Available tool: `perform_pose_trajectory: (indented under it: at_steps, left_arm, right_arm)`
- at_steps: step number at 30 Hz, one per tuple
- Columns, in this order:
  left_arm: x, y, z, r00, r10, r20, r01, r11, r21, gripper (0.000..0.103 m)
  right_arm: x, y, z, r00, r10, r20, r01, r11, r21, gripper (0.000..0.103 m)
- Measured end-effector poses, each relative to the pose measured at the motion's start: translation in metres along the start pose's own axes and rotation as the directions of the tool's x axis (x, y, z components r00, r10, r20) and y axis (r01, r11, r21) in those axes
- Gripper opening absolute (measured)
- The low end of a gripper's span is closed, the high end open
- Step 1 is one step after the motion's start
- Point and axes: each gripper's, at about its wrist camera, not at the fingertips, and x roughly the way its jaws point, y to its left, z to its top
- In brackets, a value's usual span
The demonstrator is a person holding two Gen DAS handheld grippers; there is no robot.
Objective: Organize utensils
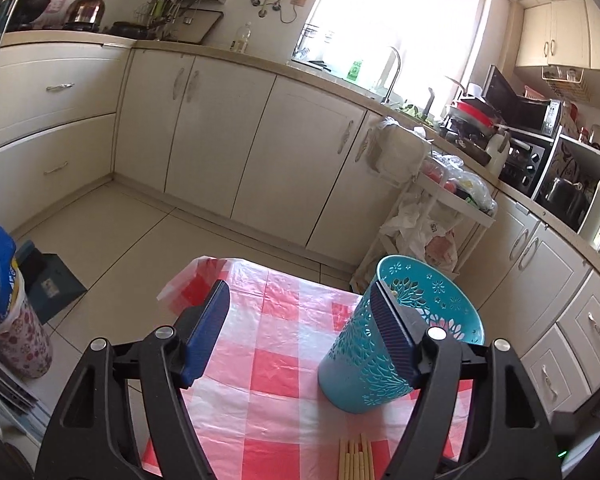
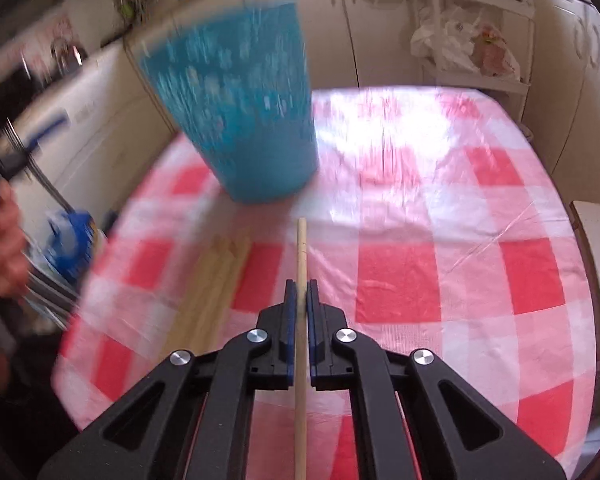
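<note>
A table under red-checked plastic carries one teal perforated utensil holder toward its far-left corner. Roughly six chopsticks lie bunched at the near edge. The right gripper pinches one chopstick; the left gripper gapes empty. A hasty drop could tip the light holder.

Holder stands upright on tabletop, just beside right finger of left gripper. Chopstick pile lies on tabletop in front of holder, left of single chopstick btwn right gripper fingers.
</note>
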Motion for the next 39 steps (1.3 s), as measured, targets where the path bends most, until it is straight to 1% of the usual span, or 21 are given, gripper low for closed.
perform_pose_trajectory:
  at_steps: [2,3,4,6,7,8,12,13,16,17,18,19,20,24,25,26,28,30,33,36,39]
  left_arm:
    - [0.000,0.001,0.001,1.000,0.004,0.000,-0.004,1.000,-0.013,0.071]
    - [0.001,0.003,0.001,1.000,0.008,-0.004,-0.008,1.000,-0.022,0.071]
    - [0.002,0.005,0.001,1.000,0.006,-0.011,-0.007,0.999,-0.036,0.071]
    - [0.004,0.009,0.002,1.000,0.006,-0.019,-0.007,0.998,-0.058,0.071]
    - [0.004,0.010,0.002,1.000,0.010,-0.019,-0.011,0.998,-0.065,0.071]
    - [0.004,0.012,0.002,1.000,0.013,-0.018,-0.014,0.998,-0.069,0.071]
    - [0.003,0.012,0.003,1.000,0.020,-0.012,-0.020,0.997,-0.072,0.071]
    - [0.004,0.013,0.003,1.000,0.021,-0.012,-0.022,0.997,-0.072,0.071]
    - [0.003,0.015,0.004,1.000,0.022,-0.016,-0.023,0.997,-0.073,0.071]
    - [0.003,0.016,0.005,1.000,0.021,-0.018,-0.022,0.997,-0.075,0.072]
    - [0.002,0.017,0.006,1.000,0.021,-0.018,-0.022,0.997,-0.078,0.072]
    - [0.002,0.018,0.006,1.000,0.020,-0.018,-0.022,0.997,-0.080,0.072]
    - [0.002,0.019,0.007,1.000,0.019,-0.020,-0.021,0.996,-0.083,0.072]
    - [0.000,0.021,0.007,1.000,0.015,-0.024,-0.017,0.996,-0.086,0.072]
    - [0.000,0.021,0.007,1.000,0.017,-0.026,-0.019,0.996,-0.084,0.072]
    - [0.000,0.021,0.006,0.999,0.018,-0.029,-0.021,0.996,-0.082,0.072]
    - [0.001,0.022,0.004,0.999,0.025,-0.038,-0.028,0.996,-0.079,0.073]
    - [0.002,0.023,0.002,0.998,0.034,-0.044,-0.037,0.997,-0.074,0.073]
    - [0.004,0.025,-0.002,0.997,0.053,-0.061,-0.057,0.996,-0.067,0.073]
    - [0.006,0.024,-0.007,0.995,0.061,-0.082,-0.066,0.996,-0.055,0.073]
    - [0.007,0.019,-0.015,0.992,0.070,-0.103,-0.072,0.997,-0.017,0.073]
  right_arm:
    - [-0.027,-0.002,0.013,0.992,0.069,0.106,-0.074,0.996,0.047,0.006]
    - [-0.044,-0.001,0.024,0.979,0.099,0.180,-0.112,0.992,0.066,0.006]
    - [-0.059,0.001,0.037,0.957,0.144,0.250,-0.167,0.983,0.072,0.006]
    - [-0.078,0.009,0.061,0.923,0.163,0.349,-0.199,0.978,0.068,0.006]
    - [-0.086,0.014,0.076,0.898,0.179,0.402,-0.219,0.974,0.056,0.006]
    - [-0.094,0.021,0.094,0.861,0.189,0.472,-0.236,0.971,0.043,0.006]
    - [-0.094,0.043,0.151,0.750,0.170,0.639,-0.233,0.972,0.014,0.006]
    - [-0.086,0.047,0.167,0.732,0.154,0.663,-0.225,0.974,0.022,0.006]
    - [-0.066,0.052,0.188,0.712,0.076,0.698,-0.164,0.985,0.060,0.006]
    - [-0.054,0.055,0.194,0.713,0.040,0.700,-0.125,0.990,0.071,0.006]
    - [-0.042,0.056,0.199,0.727,0.017,0.687,-0.105,0.991,0.086,0.006]
    - [-0.027,0.055,0.203,0.760,0.003,0.649,-0.095,0.990,0.107,0.006]
    - [-0.019,0.054,0.202,0.781,-0.005,0.625,-0.088,0.989,0.118,0.006]
    - [0.003,0.050,0.179,0.835,-0.017,0.550,-0.056,0.992,0.115,0.007]
    - [0.003,0.047,0.173,0.843,-0.017,0.538,-0.055,0.992,0.117,0.009]
    - [0.001,0.042,0.167,0.850,-0.017,0.527,-0.056,0.991,0.121,0.016]
    - [-0.011,0.042,0.155,0.852,-0.015,0.524,-0.058,0.991,0.123,0.024]
    - [-0.031,0.037,0.137,0.854,-0.010,0.521,-0.058,0.992,0.115,0.024]
    - [-0.053,0.034,0.102,0.885,-0.004,0.466,-0.048,0.994,0.099,0.024]
    - [-0.039,0.040,0.052,0.959,0.012,0.282,-0.019,1.000,0.022,0.024]
    - [-0.007,0.047,0.009,0.996,0.023,0.084,-0.020,0.999,-0.039,0.020]
